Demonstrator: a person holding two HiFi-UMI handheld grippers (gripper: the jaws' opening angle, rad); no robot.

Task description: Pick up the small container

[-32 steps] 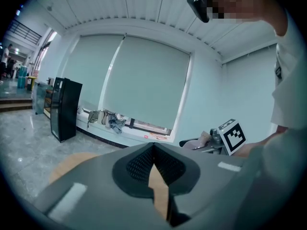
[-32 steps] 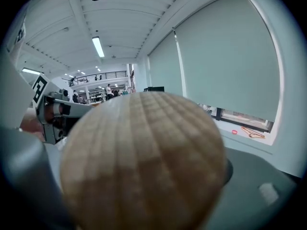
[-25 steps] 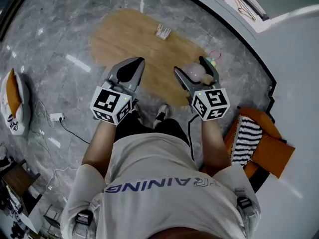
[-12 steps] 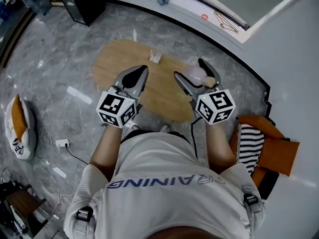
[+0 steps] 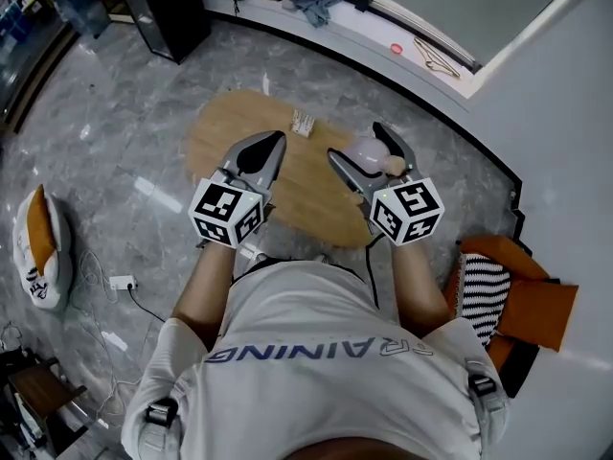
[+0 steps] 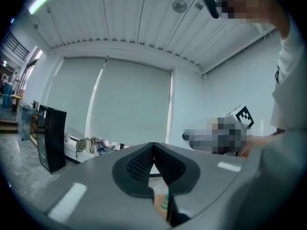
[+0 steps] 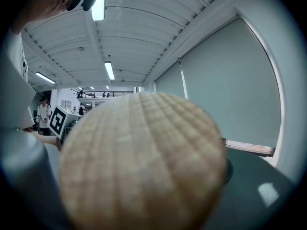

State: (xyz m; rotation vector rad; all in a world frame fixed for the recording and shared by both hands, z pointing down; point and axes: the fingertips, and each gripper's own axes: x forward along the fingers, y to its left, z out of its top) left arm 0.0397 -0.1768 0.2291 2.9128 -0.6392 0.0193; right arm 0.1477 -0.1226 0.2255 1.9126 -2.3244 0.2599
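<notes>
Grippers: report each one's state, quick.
Left gripper: closed, empty.
Right gripper: holding the small container.

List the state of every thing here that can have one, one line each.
left tool: shut, nothing between its jaws.
right tool: shut on the container.
container: gripped in the right tool, held up off the table.
small pale item: lying on the table, not touched by either tool.
</notes>
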